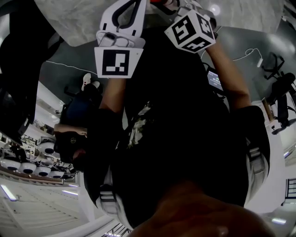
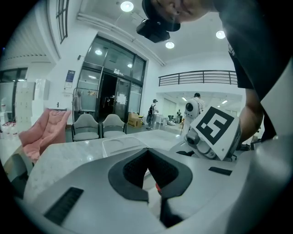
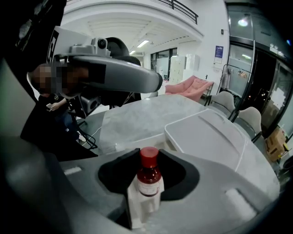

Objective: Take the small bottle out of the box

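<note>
The small bottle [image 3: 148, 176] has a red cap and dark red contents. It stands upright between the jaws of my right gripper [image 3: 149, 160], its lower half still inside a small white box [image 3: 139, 203]. The jaws are shut on that box, above the marble table [image 3: 137, 119]. My left gripper [image 2: 147, 151] is shut, its pads meeting at the tips with nothing gripped. From the right gripper view the left gripper [image 3: 153, 82] hovers to the upper left, apart from the bottle. In the head view only the left gripper [image 1: 126, 11] and the right marker cube [image 1: 190, 30] show, at the top.
A shallow white tray [image 3: 215, 137] lies on the table beyond the bottle; the same tray [image 2: 121, 145] shows in the left gripper view. Grey chairs [image 2: 98, 125] and a pink cloth [image 2: 46, 128] stand past the table's far edge. A seated person [image 3: 55, 105] is nearby.
</note>
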The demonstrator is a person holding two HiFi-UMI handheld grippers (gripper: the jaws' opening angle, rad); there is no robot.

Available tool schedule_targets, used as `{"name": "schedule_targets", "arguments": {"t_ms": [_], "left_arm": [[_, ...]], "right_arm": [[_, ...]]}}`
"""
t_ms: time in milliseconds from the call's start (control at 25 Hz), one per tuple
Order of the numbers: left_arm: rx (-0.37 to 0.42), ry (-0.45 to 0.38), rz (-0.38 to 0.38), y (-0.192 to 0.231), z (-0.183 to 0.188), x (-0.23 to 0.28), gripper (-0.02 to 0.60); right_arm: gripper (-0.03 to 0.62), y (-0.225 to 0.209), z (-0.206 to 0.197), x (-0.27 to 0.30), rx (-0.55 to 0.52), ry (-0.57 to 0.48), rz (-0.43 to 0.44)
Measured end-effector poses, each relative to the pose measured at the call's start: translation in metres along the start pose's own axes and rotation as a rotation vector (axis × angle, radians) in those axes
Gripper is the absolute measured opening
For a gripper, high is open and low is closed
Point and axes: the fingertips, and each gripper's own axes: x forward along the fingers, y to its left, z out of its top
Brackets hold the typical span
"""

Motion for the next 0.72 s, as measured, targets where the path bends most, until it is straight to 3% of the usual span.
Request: {"name": "schedule_targets", "arguments": {"t_ms": [480,720], "left_arm": [[0.055,-0.037,0.051,-0.022,0.027,-0.016,0.009],[0.069,-0.08,0.05,-0.034,0.055,-0.021,0.009]], "right_arm": [[0.123,0.0,0.014,-0.056,0.03,-0.09,-0.029],[0.124,-0.012,0.027,-0.093,0.065,-0.153,-0.087]]}}
